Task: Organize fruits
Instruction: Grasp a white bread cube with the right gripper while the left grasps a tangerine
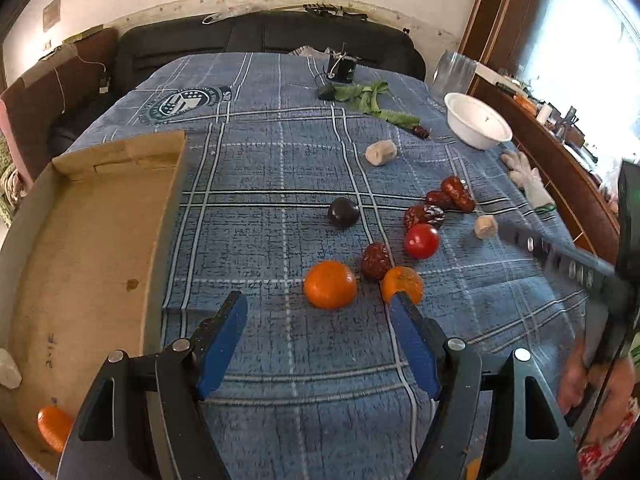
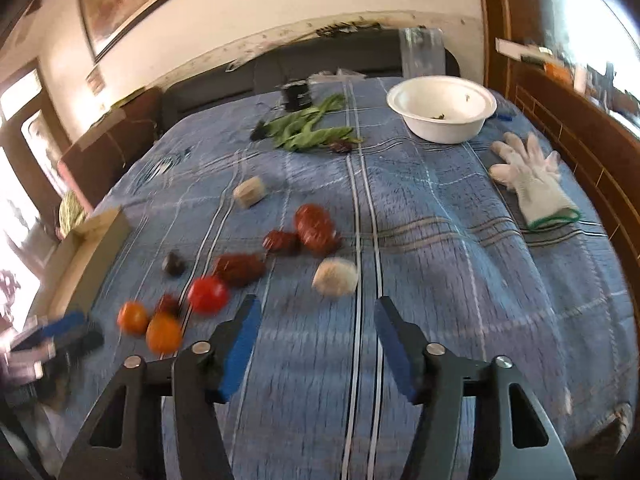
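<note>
On the blue checked cloth lie two oranges point(image 1: 330, 284) point(image 1: 402, 284), a red tomato point(image 1: 421, 241), a dark plum point(image 1: 343, 212) and several wrinkled red dates point(image 1: 376, 261). My left gripper point(image 1: 318, 298) is open just short of the nearer orange, and its right finger covers part of the second one. A cardboard box point(image 1: 80, 240) on the left holds another orange point(image 1: 54, 426). My right gripper point(image 2: 316, 312) is open and empty, with a beige chunk point(image 2: 335, 276) just ahead of its tips and the tomato point(image 2: 208, 294) to its left.
A white bowl point(image 2: 442, 108) stands at the back right, with a white glove point(image 2: 532, 184) near the right edge. Green leaves point(image 2: 308, 128) and a second beige chunk point(image 2: 249, 193) lie farther back. A dark sofa and wooden furniture border the table.
</note>
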Motion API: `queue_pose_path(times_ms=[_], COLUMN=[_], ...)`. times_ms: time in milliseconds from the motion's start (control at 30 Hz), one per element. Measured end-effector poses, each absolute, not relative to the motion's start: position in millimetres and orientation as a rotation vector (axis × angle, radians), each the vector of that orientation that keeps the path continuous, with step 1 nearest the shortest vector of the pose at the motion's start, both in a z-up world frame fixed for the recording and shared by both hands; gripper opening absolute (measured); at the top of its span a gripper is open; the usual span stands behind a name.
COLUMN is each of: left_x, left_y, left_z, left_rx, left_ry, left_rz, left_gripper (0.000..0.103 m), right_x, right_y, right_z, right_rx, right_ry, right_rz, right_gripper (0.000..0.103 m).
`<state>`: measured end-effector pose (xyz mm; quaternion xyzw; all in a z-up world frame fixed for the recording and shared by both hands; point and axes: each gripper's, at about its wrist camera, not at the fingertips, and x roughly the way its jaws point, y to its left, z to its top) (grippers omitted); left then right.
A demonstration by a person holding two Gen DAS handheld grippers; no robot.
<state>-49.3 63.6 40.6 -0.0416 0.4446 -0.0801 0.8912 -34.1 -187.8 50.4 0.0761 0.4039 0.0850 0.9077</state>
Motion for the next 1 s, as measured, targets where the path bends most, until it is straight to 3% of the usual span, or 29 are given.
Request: queue_pose_path(times_ms=[233,333,533,567,600,633,667,733,1000], left_x=[-35,-26,-18,-18,-19,-20,-20,-20,-40], left_y=[62,61,56,55,53,51,49,49,65], left_z=[23,14,11,11,11,10,10,11,33], left_rx=[-0.059,-0.077,-0.065,-0.059,-0.041,-0.022,-0.006,-0.013,-0.098], left_ry=[0.937,0.96,0.927,0.922,0.911,0.902,0.897,0.899,0.863], left_rz=[-0.169,-0.19,-0.204,-0.206,-0.202,-0.196,-0.188,-0.195,-0.205], left_gripper=[0.066,0.056,0.055,0.052,0.041,0.035,0.031,0.031,0.03], right_x=[-11,-7,-4,-2,-1,0,1,0,-14], right_y=[-183,-186,-187,-187,-186,-186,-186,-185,-174], right_z=[38,30,25,24,24,22,22,21,30], right_rx=[0.151,0.162,0.163,0.161,0.16,0.16,0.162,0.151,0.103], right_ry=[0.831,0.849,0.855,0.856,0.858,0.863,0.868,0.87,0.815], right_rz=[0.156,0.162,0.171,0.169,0.17,0.171,0.173,0.169,0.181], right_gripper=[0.062,0.062,0.062,0.062,0.062,0.06,0.046,0.033,0.033])
